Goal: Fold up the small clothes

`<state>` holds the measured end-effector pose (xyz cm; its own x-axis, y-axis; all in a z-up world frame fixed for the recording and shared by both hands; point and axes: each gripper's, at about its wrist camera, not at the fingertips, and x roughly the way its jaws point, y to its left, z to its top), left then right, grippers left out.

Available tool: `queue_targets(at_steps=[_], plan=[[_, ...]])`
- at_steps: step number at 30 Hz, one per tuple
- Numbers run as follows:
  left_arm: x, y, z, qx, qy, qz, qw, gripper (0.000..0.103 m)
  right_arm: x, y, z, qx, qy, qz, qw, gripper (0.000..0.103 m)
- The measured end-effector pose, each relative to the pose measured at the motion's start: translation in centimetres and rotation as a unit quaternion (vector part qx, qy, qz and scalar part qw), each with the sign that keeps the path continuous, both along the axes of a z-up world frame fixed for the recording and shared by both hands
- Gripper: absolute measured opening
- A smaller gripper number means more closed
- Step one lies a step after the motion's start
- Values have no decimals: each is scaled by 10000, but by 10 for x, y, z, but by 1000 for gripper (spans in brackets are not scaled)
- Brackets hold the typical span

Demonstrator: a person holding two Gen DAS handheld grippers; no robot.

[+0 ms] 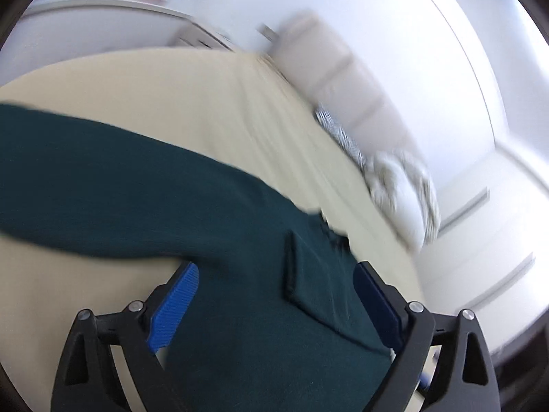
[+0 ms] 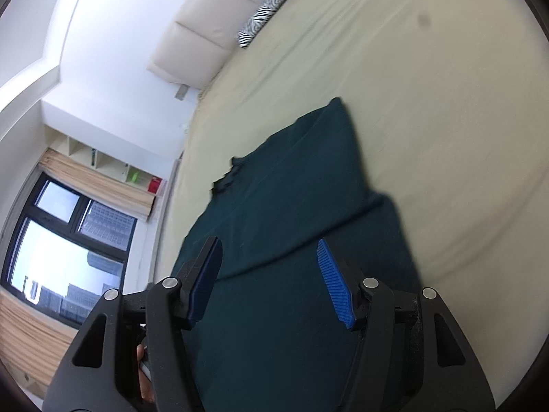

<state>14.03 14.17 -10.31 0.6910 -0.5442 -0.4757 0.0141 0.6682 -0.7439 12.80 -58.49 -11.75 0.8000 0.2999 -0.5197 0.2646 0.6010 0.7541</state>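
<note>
A dark teal garment lies spread on the cream bed sheet. In the left wrist view a chest pocket shows between the blue pads. My left gripper is open, just above the cloth. The view is motion-blurred. In the right wrist view the same garment lies with one part folded over, its fold edge running across between the fingers. My right gripper is open above the cloth and holds nothing.
A cream padded headboard and white walls stand behind the bed. A zebra-print cushion and white pillows lie at the head end. A window and wall shelves are to the side.
</note>
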Motion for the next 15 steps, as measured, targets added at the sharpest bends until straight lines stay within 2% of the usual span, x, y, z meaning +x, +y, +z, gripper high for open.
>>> queue_targets(at_steps=[2, 4, 7, 9, 11, 13, 15], plan=[[-20, 59, -12, -540, 291, 636, 9961, 92, -9, 16, 3, 157, -59, 94, 9998, 58], [-38, 109, -27, -938, 526, 1259, 9862, 87, -16, 33, 5, 248, -53, 230, 9994, 58], [-63, 174, -50, -1389, 843, 2157, 9628, 82, -15, 66, 6, 262, -14, 477, 9985, 58], [-70, 195, -61, -1792, 909, 2423, 9492, 72, -11, 84, 4, 287, 48, 602, 9978, 58], [-71, 209, -68, -2105, 922, 2604, 9378, 72, -10, 97, 2, 321, 97, 688, 9971, 58], [-65, 215, -69, -2163, 936, 2780, 9312, 72, -10, 109, 1, 328, 157, 737, 9966, 58], [-63, 219, -74, -2325, 1038, 3021, 9187, 72, -13, 118, 2, 339, 165, 774, 9963, 58]])
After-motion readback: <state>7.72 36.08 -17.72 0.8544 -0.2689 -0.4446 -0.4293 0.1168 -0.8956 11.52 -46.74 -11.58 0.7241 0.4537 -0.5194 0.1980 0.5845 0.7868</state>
